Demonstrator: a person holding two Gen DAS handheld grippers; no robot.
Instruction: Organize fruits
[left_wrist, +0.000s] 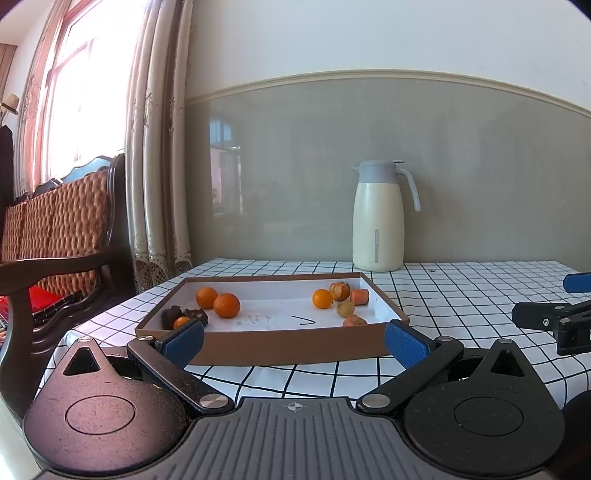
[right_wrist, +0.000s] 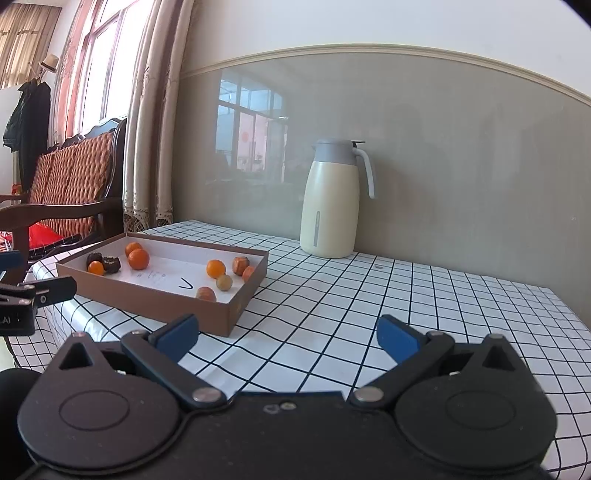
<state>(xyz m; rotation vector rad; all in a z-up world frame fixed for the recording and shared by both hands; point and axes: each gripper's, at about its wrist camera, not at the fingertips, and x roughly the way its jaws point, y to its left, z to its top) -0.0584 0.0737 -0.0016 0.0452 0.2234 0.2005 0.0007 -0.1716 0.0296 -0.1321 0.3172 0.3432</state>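
At the far left stands a dark wooden settee (left_wrist: 62, 236) with a woven orange back, beside pale lace-edged curtains (left_wrist: 159, 147). On the table (right_wrist: 369, 295), under a glossy white cloth with a black grid, lies a shallow brown cardboard tray (left_wrist: 280, 343) with a white paper floor bearing pen marks.

The fruits all lie inside it, in two loose clusters. At its left end are two smooth round oranges (left_wrist: 218, 301), a smaller orange one (left_wrist: 181, 322) and two dark, wrinkled pieces (left_wrist: 184, 316). At its right end are one smooth orange (left_wrist: 322, 298), a rough, partly peeled fruit (left_wrist: 340, 291), a stubby orange chunk (left_wrist: 359, 296), a dull yellowish ball (left_wrist: 345, 308) and a mottled piece (left_wrist: 354, 321) against the near wall.

The left tool (left_wrist: 293, 343) hovers just before the tray's near wall, its blue-padded fingers spread wide and grasping nothing. The right tool (right_wrist: 288, 338) hangs over bare cloth to the tray's right, likewise released and empty.

This could be a sort that is half done or already finished; the pictures do not settle which. Any pick would need a wide, gentle grip, since the round fruits would roll on smooth paper.

Behind stands a cream, matte thermos jug (right_wrist: 328, 206) with a grey lid and handle.
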